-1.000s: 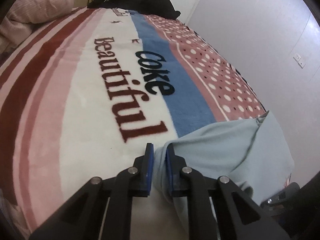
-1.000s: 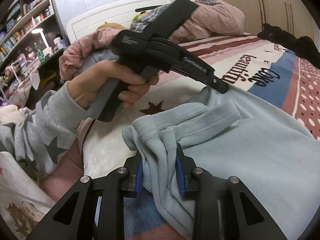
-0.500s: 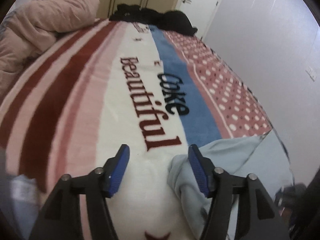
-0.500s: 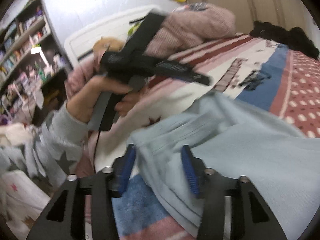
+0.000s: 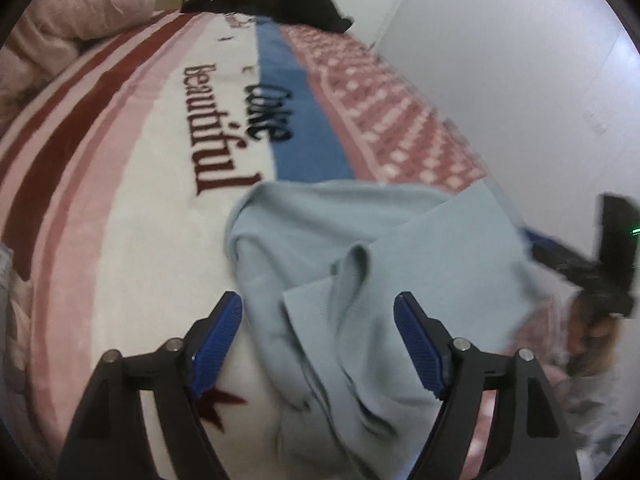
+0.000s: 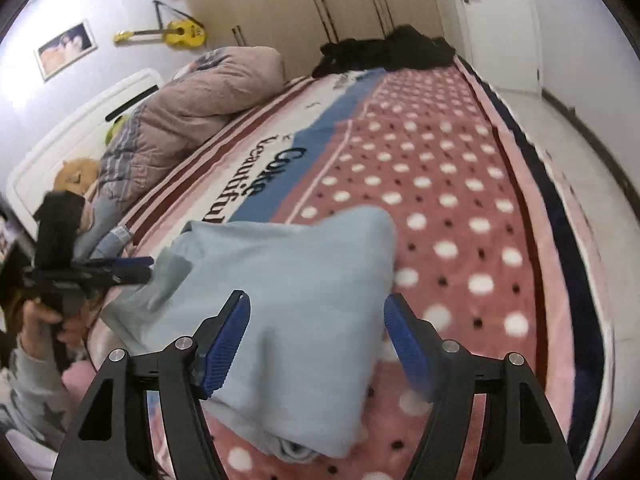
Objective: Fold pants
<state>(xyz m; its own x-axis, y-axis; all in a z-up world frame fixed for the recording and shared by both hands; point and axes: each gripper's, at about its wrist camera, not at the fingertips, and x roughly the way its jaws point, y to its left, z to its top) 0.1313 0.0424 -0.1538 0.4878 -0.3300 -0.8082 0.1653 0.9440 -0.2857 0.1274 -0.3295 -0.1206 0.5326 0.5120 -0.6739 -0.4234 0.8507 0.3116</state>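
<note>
Light blue pants (image 5: 360, 264) lie rumpled in a loose pile on the striped blanket (image 5: 120, 160) of the bed. In the right wrist view the pants (image 6: 288, 280) lie over the dotted pink part of the blanket (image 6: 460, 184). My left gripper (image 5: 318, 340) is open and empty, hovering just above the near part of the pants. My right gripper (image 6: 316, 340) is open and empty above the pants' near edge. The left gripper also shows in the right wrist view (image 6: 136, 266), held in a hand at the left.
A pink quilt (image 6: 192, 120) is heaped at the head of the bed. Dark clothes (image 6: 384, 52) lie at the bed's far end. The floor (image 6: 592, 152) and a white wall (image 5: 520, 60) run along the bed's side.
Both grippers have opened and let go of the pants. The pants have dropped onto the blanket, and both grippers have pulled back above them.
</note>
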